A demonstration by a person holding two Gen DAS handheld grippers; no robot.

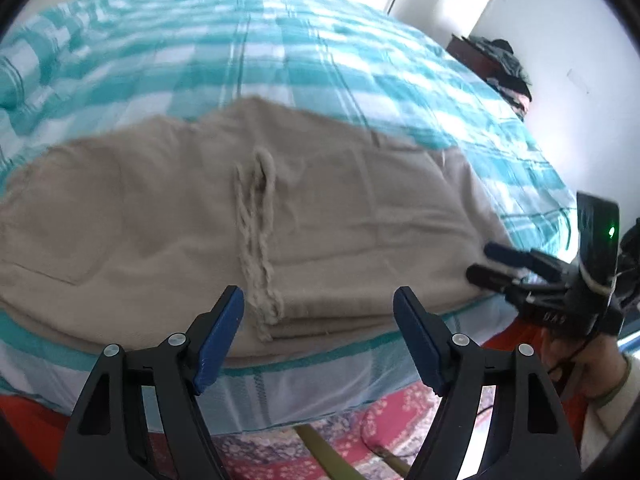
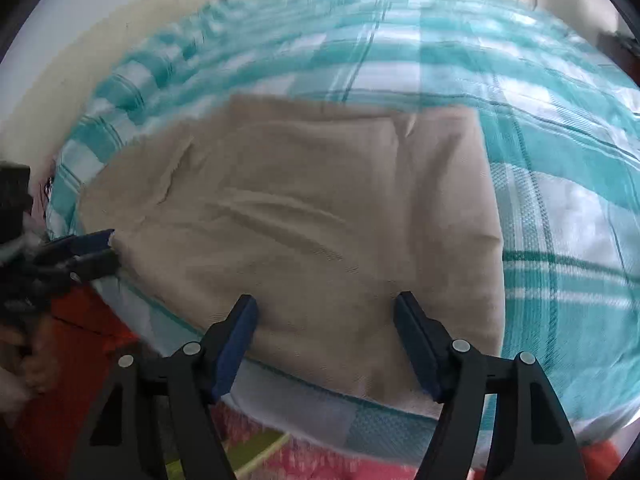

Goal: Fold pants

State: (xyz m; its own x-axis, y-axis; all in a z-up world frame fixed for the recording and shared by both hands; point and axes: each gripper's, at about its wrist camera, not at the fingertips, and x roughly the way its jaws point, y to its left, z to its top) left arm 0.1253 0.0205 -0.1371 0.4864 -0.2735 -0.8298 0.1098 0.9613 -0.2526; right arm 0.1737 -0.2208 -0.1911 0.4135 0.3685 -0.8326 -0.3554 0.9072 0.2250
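Folded beige pants (image 1: 248, 216) lie mid-frame on a teal checked bed (image 1: 280, 60). Left gripper (image 1: 318, 336) and right gripper (image 2: 326, 340), both spread wide, hover at the pants' near edge, holding nothing.

We see the teal-and-white checked bed cover (image 1: 304, 52) lying bare and flat beyond the folded beige knit pants (image 1: 168, 208), so there is free passage across it. The pants fill the near edge of the bed. Our right tool (image 1: 478, 262) sits just beside their corner. A dark heap of clothes (image 1: 508, 64) crowds the far side by the wall.
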